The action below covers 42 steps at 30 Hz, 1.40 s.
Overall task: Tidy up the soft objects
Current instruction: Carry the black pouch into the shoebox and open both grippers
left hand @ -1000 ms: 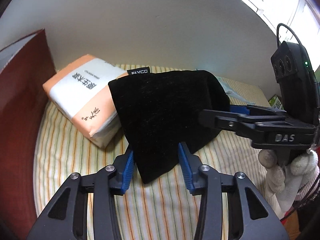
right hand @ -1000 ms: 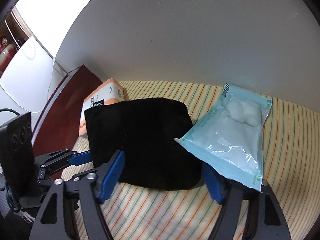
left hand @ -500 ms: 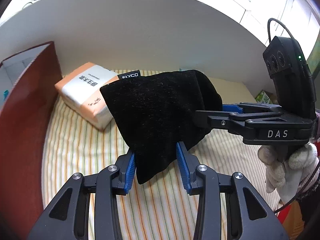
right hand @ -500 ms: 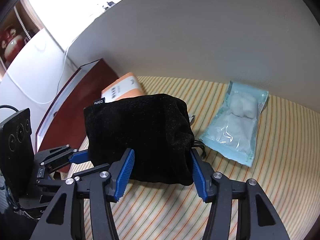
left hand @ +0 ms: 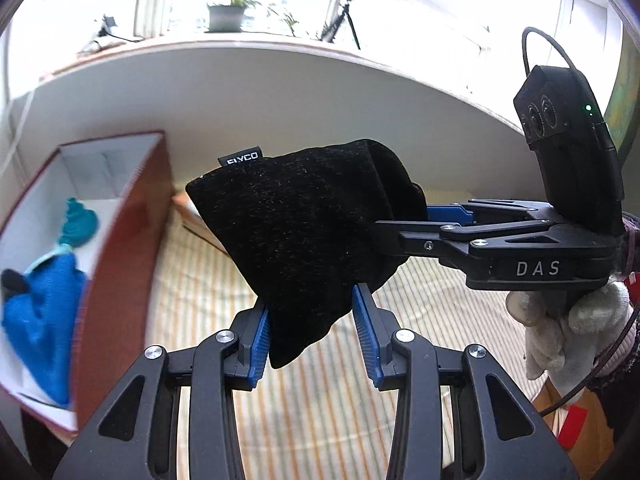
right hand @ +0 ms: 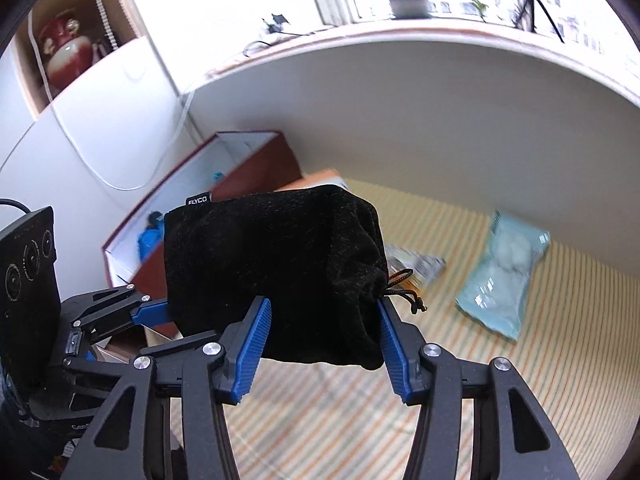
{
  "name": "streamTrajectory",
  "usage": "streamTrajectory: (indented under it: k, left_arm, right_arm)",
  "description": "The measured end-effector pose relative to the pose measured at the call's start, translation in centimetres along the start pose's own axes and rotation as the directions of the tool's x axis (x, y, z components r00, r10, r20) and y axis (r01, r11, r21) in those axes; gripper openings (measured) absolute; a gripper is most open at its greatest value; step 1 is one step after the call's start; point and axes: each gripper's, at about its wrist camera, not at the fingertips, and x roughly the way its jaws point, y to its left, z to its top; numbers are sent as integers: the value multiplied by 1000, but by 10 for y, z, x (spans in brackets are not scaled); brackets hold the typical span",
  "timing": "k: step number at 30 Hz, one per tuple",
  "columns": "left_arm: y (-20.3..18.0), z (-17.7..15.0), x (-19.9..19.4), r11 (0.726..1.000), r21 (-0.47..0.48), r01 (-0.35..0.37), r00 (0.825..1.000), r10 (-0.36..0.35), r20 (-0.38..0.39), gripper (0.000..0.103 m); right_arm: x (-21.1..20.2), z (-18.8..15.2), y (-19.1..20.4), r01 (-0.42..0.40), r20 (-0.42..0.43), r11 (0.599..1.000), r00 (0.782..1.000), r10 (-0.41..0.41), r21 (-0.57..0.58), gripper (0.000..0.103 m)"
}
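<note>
A black velvet drawstring pouch (left hand: pixel 308 232) with a FLYCO tag hangs in the air above the striped table. My left gripper (left hand: pixel 312 328) is shut on its lower corner. My right gripper (right hand: pixel 324 328) is shut on its drawstring end (right hand: pixel 352 280) and also shows in the left wrist view (left hand: pixel 436 220) at the right. A red-brown box (left hand: pixel 120 264) with a white inside stands at the left and holds blue soft items (left hand: pixel 40 312). The box also shows in the right wrist view (right hand: pixel 256 176) behind the pouch.
A pale blue packet of cotton balls (right hand: pixel 500 276) lies on the striped cloth (right hand: pixel 560 360) at the right. An orange tissue pack (right hand: pixel 320 180) lies behind the pouch by the white wall. A small printed packet (right hand: pixel 424 268) lies near the drawstring.
Both grippers have lifted the pouch well up off the table, and it now hangs higher with the open box in view at the left.
</note>
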Motion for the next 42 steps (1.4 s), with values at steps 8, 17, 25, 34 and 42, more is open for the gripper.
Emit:
streamTrajectory:
  k: [8, 17, 25, 34, 42]
  left_arm:
    - [41, 4, -48, 997, -47, -67, 994, 71, 83, 37]
    - [96, 1, -80, 983, -122, -139, 980, 154, 128, 37]
    - [128, -1, -83, 970, -166, -176, 973, 197, 117, 37]
    - [159, -7, -67, 955, -232, -186, 975, 209, 78, 37]
    - [166, -14, -83, 945, -260, -198, 970, 226, 85, 37]
  right_arm:
    - [4, 42, 58, -43, 35, 992, 998, 47, -118, 49]
    - [38, 85, 122, -105, 20, 968, 993, 113, -228, 49]
    - [87, 109, 166, -156, -31, 952, 988, 153, -263, 46]
    - [120, 116, 188, -113, -39, 950, 994, 107, -290, 35]
    - [99, 118, 153, -109, -2, 970, 994, 111, -219, 53]
